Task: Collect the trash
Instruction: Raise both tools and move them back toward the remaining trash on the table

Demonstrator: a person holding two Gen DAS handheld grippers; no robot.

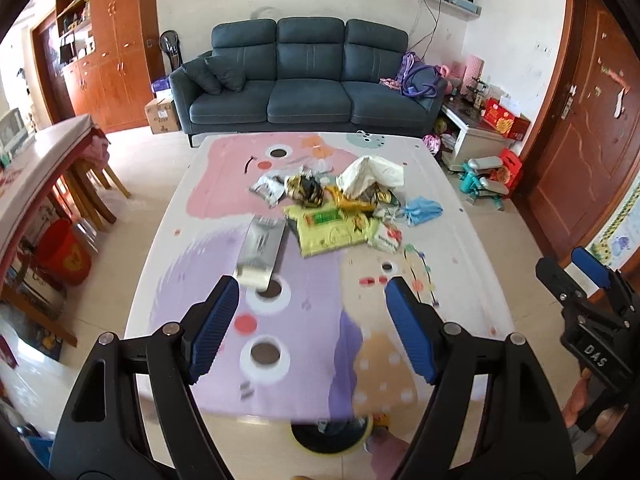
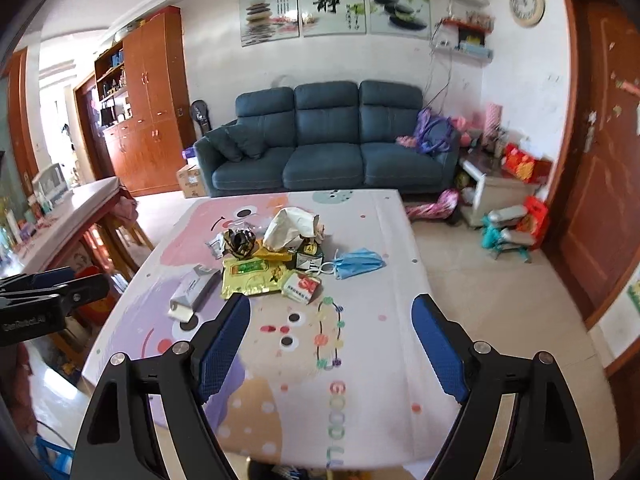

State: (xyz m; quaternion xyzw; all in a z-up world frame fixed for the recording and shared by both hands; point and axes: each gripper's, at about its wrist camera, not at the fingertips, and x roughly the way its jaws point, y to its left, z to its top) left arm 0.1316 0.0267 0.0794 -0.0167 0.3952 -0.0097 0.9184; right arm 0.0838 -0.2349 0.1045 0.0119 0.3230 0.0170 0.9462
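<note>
A heap of trash lies mid-table on the patterned cloth [image 1: 304,320] [image 2: 376,380]: a yellow-green packet [image 1: 330,230] [image 2: 254,278], a grey tissue pack [image 1: 262,246] [image 2: 192,290], a crumpled white bag [image 1: 372,174] [image 2: 290,226], a blue face mask [image 1: 422,210] [image 2: 358,264], a black-gold wrapper [image 1: 304,190] [image 2: 238,242] and a small red-white packet [image 1: 386,238] [image 2: 302,286]. My left gripper [image 1: 312,290] hangs open above the near table, short of the tissue pack. My right gripper [image 2: 332,310] is open too, nothing between its fingers, just short of the heap.
A bin with a yellow rim [image 1: 332,438] sits below the table's near edge. A blue sofa [image 1: 308,80] stands behind the table. A long side table with stools [image 1: 48,168] is on the left, a low cabinet and toys [image 1: 480,148] on the right.
</note>
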